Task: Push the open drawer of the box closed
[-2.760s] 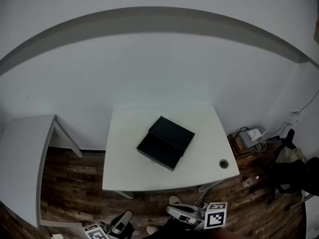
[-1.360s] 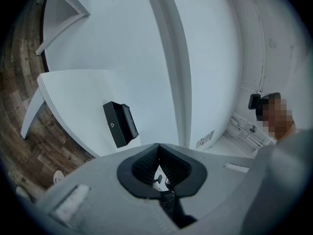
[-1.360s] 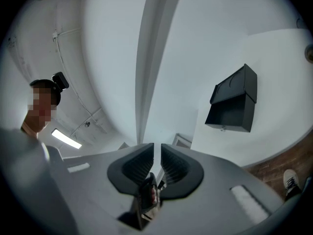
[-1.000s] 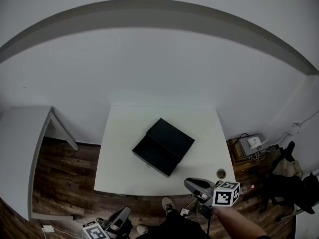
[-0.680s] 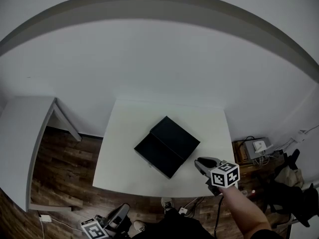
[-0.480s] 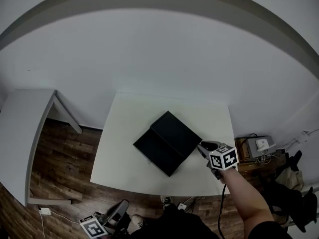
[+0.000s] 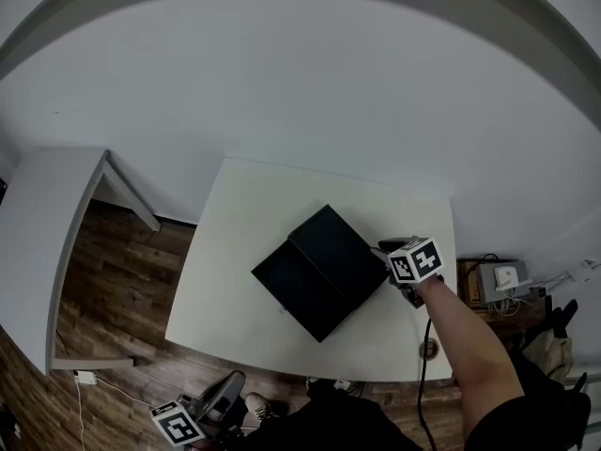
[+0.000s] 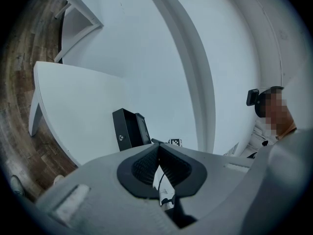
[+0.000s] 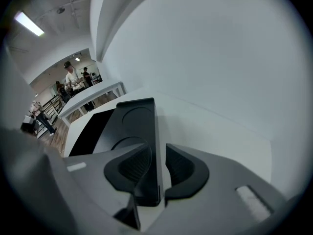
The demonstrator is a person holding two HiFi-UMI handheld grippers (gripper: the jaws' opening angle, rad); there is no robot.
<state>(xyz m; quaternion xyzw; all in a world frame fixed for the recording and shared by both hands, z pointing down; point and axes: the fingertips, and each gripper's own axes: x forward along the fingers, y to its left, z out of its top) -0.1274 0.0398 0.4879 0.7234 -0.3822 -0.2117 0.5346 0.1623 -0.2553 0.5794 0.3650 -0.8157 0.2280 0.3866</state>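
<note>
As right gripper jaws are opening astride box edge, drawer out, left gripper closed

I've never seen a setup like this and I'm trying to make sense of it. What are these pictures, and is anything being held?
No robot here: a person holds a two-fingered gripper in each hand. The head view comes from a camera on the person's head, looking down at a white table with a black box whose drawer stands open. The other two views come from cameras riding on the grippers, looking along their fingers. The right gripper is at the box's right-hand corner. Its fingers are opening, with the box's edge between them, not gripped. The left gripper is held low, off the table, fingers together, empty.
</note>
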